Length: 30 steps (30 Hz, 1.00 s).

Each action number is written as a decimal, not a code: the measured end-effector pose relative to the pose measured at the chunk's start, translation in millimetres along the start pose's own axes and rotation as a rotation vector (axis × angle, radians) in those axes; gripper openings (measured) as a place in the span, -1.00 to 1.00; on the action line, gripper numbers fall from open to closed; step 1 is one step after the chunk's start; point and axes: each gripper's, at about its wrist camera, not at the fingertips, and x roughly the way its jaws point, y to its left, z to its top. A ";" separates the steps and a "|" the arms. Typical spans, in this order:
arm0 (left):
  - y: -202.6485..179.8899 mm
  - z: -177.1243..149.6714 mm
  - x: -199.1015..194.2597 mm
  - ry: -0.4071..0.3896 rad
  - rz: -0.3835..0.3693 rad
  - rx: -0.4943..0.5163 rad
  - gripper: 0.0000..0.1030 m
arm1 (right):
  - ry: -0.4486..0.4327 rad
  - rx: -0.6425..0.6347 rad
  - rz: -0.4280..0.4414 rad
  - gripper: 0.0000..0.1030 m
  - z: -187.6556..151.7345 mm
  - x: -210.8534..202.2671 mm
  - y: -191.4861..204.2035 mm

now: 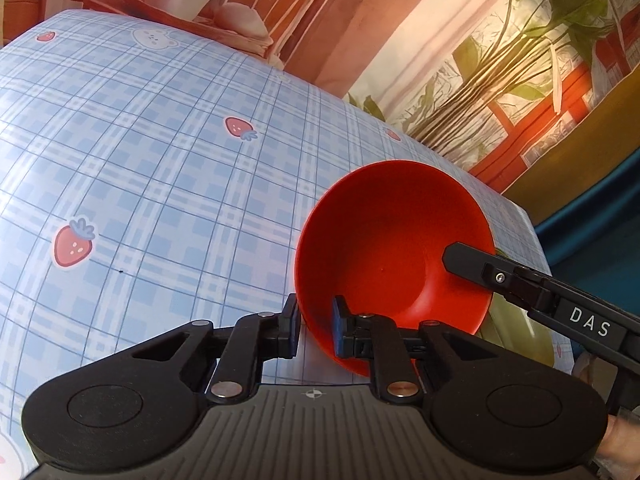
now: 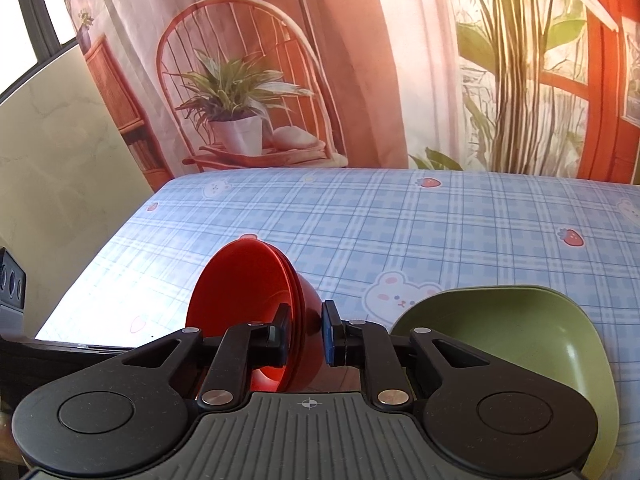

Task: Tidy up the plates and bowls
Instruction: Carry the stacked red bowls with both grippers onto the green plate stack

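A stack of red bowls point(image 1: 384, 256) is tilted on its side above the blue checked tablecloth point(image 1: 160, 168). My left gripper point(image 1: 316, 330) is shut on the stack's near rim. My right gripper point(image 2: 306, 336) is shut on the opposite rim of the same red bowls point(image 2: 248, 280), one finger inside and one outside. The right gripper's finger point(image 1: 472, 264) reaches into the bowl in the left wrist view. A green plate point(image 2: 508, 332) lies on the cloth to the right, beside and partly under the right gripper; a sliver of it point(image 1: 520, 332) shows behind the red bowls.
The table's far edge meets a printed backdrop point(image 2: 360, 60) showing a chair and plants. The table's left edge point(image 2: 100, 252) drops off beside a beige wall. A dark device point(image 2: 12, 288) sits at the far left.
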 end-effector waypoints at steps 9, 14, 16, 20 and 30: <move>6.1 -22.8 -53.2 -0.074 -0.020 -0.042 -0.66 | 0.000 0.057 0.031 -0.70 -11.5 -15.0 10.5; 8.2 -33.6 -81.5 -0.111 -0.020 -0.074 -0.65 | -0.010 0.077 0.062 -0.70 -19.2 -27.0 20.3; 4.5 -36.1 -91.8 -0.133 -0.026 -0.082 -0.64 | -0.019 0.090 0.076 -0.70 -20.9 -33.9 22.3; -5.1 -37.4 -108.2 -0.166 -0.034 -0.082 -0.63 | -0.037 0.124 0.095 -0.70 -24.0 -48.0 21.6; -48.1 -32.2 -106.5 -0.164 -0.068 -0.014 -0.63 | -0.099 0.221 0.089 -0.70 -33.5 -79.8 -3.5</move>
